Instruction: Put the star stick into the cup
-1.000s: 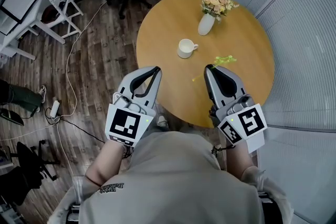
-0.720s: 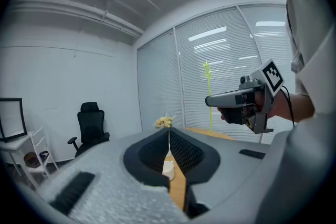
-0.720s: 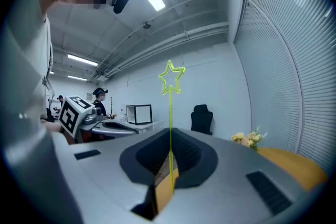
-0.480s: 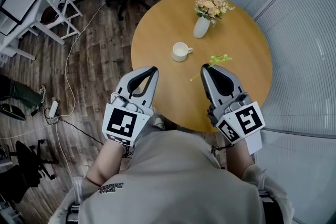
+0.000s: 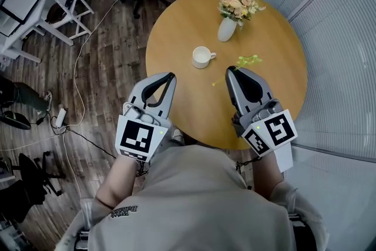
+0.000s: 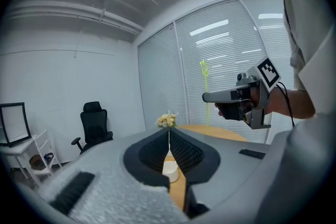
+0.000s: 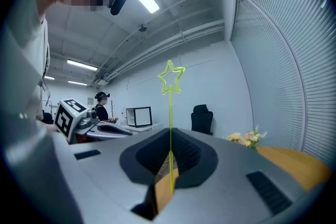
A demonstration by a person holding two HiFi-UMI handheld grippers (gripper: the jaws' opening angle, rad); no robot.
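Round wooden worktop (image 5: 176,20) below me carries the cup (image 5: 202,57) near a flower vase (image 5: 227,28). My right gripper (image 5: 231,70) has its fingers (image 7: 190,157) clamped on the star stick (image 7: 170,107), right of the cup and apart from it. My left gripper (image 5: 171,75) is closed, holding nothing.

You hold both grippers out in front of your chest, side by side and well apart, tips pointing forward. Your left gripper (image 5: 170,75) has its jaws pressed together with nothing between them. Your right gripper (image 5: 231,69) clamps the star stick (image 7: 170,113), which rises upright from its jaws. Your left forearm (image 5: 114,184) and right forearm (image 5: 265,176) are bare.
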